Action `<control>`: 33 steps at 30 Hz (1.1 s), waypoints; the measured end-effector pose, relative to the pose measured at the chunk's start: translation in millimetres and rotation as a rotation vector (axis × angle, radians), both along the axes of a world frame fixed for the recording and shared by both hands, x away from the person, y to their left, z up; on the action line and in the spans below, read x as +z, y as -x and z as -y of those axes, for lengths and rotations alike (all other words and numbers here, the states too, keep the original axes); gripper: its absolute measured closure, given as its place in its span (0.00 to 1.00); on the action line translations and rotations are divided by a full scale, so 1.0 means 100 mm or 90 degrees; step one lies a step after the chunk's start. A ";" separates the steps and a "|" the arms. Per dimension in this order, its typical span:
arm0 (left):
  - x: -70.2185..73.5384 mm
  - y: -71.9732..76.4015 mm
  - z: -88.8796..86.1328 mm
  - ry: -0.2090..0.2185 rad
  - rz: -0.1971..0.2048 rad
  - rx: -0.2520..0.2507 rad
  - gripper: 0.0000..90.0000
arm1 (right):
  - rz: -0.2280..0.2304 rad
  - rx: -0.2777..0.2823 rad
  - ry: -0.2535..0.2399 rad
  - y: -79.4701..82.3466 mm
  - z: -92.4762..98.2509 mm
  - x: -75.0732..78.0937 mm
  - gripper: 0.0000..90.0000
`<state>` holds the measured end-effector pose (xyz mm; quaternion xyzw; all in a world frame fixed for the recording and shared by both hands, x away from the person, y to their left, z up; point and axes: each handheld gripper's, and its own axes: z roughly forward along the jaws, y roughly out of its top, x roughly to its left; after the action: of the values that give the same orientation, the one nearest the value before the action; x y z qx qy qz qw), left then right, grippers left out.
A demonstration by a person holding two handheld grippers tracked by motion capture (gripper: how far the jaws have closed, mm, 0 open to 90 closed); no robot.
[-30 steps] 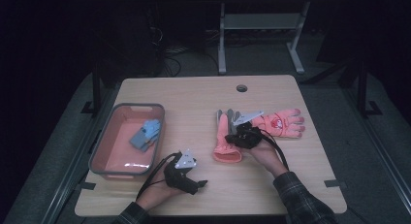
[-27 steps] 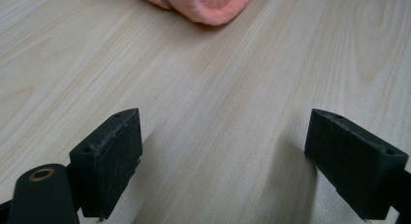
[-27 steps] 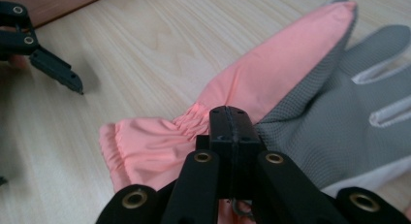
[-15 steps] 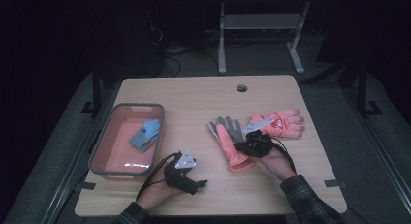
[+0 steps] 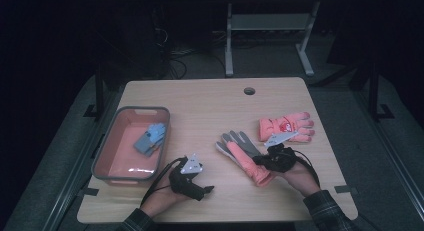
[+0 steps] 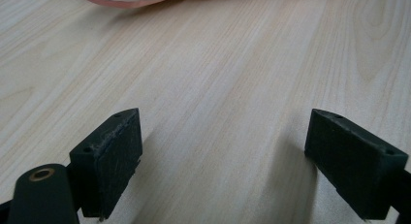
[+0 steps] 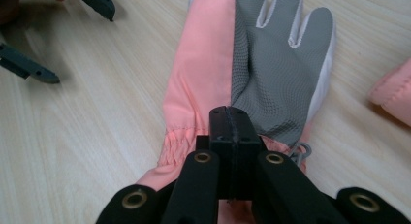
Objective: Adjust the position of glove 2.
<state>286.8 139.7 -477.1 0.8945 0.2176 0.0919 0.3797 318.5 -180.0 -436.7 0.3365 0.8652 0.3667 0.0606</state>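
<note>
A pink glove with a grey palm (image 5: 240, 147) lies palm up on the wooden table (image 5: 210, 106), its fingers pointing to the far left. My right gripper (image 5: 260, 162) is shut on its cuff. In the right gripper view the jaws (image 7: 228, 120) press together over the gathered cuff of that glove (image 7: 271, 64). A second pink glove (image 5: 286, 128) lies just beyond, its edge (image 7: 395, 90) at the right. My left gripper (image 5: 207, 189) rests near the front edge, open (image 6: 223, 156) over bare wood.
A pink-lined grey tray (image 5: 107, 141) stands at the left and holds a blue glove (image 5: 150, 138). A round hole (image 5: 249, 91) sits near the table's far edge. The floor around is dark, with a metal stand behind the table.
My right gripper has pulled the grey-palmed glove toward the front right, and the glove has swung so its fingers point far left. The left gripper has stayed put.
</note>
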 end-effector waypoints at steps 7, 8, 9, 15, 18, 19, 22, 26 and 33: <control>0.00 0.00 0.00 0.000 0.000 0.000 0.14 | 0.012 -0.011 -0.003 -0.08 -0.02 0.09 1.00; 0.00 0.00 0.00 0.000 0.000 0.000 0.14 | 0.012 -0.011 -0.003 -0.08 -0.02 0.09 1.00; 0.00 0.00 0.00 0.000 0.000 0.000 0.14 | 0.011 -0.013 -0.003 -0.10 -0.03 0.08 1.00; 0.00 0.00 0.00 0.001 -0.003 0.001 0.14 | 0.003 -0.016 0.017 -0.18 -0.08 0.02 1.00; 0.00 0.00 0.00 0.001 -0.003 0.001 0.14 | -0.005 -0.013 0.027 -0.20 -0.09 -0.01 1.00; 0.00 0.00 0.00 0.002 -0.003 0.001 0.14 | -0.008 -0.013 0.029 -0.20 -0.10 -0.03 1.00; 0.00 0.00 0.00 0.002 -0.002 0.001 0.14 | -0.020 -0.007 0.034 -0.21 -0.12 -0.08 1.00; 0.00 0.00 0.00 0.002 -0.002 0.001 0.14 | -0.017 -0.003 0.037 -0.19 -0.13 -0.09 1.00; 0.00 0.00 0.00 0.000 0.000 0.000 0.14 | -0.021 0.034 0.037 -0.10 -0.21 -0.09 1.00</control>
<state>286.7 139.7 -477.3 0.8943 0.2174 0.0920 0.3801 328.5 -159.3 -446.0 0.3173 0.8851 0.3372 0.0467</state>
